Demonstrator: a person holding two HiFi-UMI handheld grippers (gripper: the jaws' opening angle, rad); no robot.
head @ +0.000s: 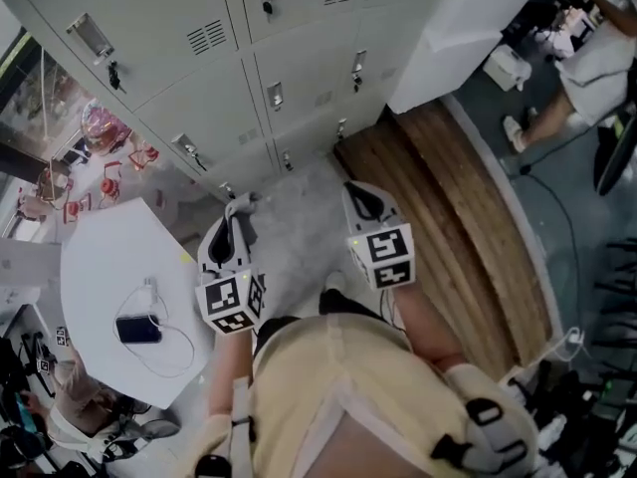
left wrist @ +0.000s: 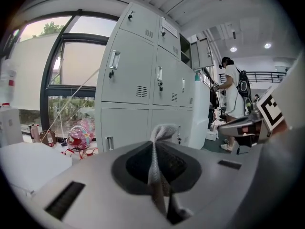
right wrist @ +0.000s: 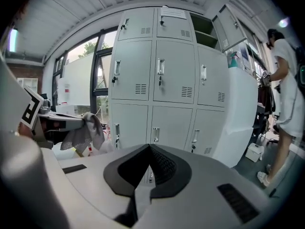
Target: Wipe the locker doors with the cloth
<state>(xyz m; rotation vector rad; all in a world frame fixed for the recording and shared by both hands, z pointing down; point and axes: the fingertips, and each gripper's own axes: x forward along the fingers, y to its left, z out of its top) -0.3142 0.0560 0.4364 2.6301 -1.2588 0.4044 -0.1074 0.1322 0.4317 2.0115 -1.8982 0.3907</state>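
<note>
- Cloth: lower part hidden between the closed jaws of the left gripper.
- Lockers: upper rows cut off by the head view's top edge.
- Person: cut off at the right edge; only legs and a white garment show.
- Sheet on the top locker: print too small to read.
- Dark device on the white table: too small to identify.
</note>
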